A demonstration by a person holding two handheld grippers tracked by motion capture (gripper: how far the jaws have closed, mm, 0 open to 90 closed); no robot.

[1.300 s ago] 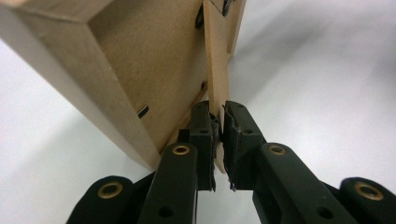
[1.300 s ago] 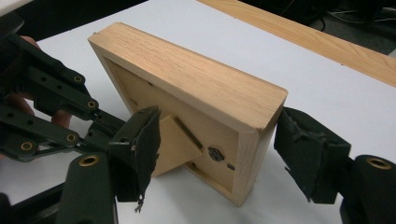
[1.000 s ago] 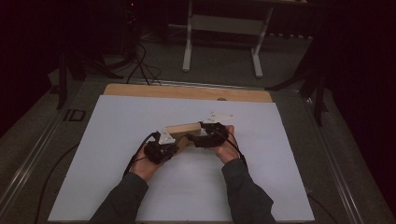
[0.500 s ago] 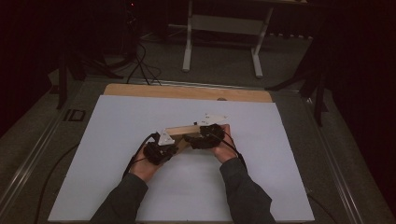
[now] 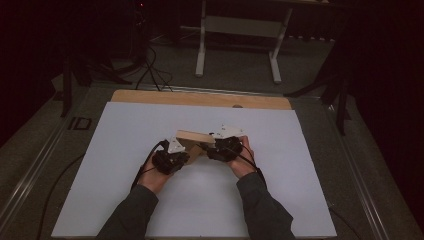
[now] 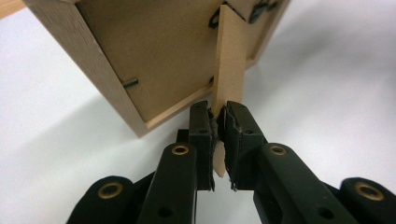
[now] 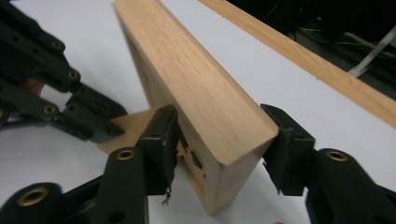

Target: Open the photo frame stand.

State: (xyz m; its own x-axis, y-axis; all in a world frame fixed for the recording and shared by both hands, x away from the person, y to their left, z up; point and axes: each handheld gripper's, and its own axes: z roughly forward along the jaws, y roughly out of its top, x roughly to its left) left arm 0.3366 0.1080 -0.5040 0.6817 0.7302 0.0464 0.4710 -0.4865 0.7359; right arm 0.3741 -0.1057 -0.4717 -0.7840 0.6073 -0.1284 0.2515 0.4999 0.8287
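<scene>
Black pads of the left hand-held gripper (image 6: 218, 140) pinch the thin stand leg (image 6: 229, 70) of a wooden picture frame (image 5: 194, 140). At its three o'clock, the right hand-held gripper (image 7: 219, 149) has just been closing its jaws, which straddle the frame's end. Mid-surface (image 5: 150, 125) sits the frame. Steady that end before swinging the leg further. Backing board and clips appear from the left gripper view; overhead, they stay hidden.

Left claw (image 6: 217, 140) pinched nearly shut; right claw (image 7: 219, 144) has just been closing.
</scene>
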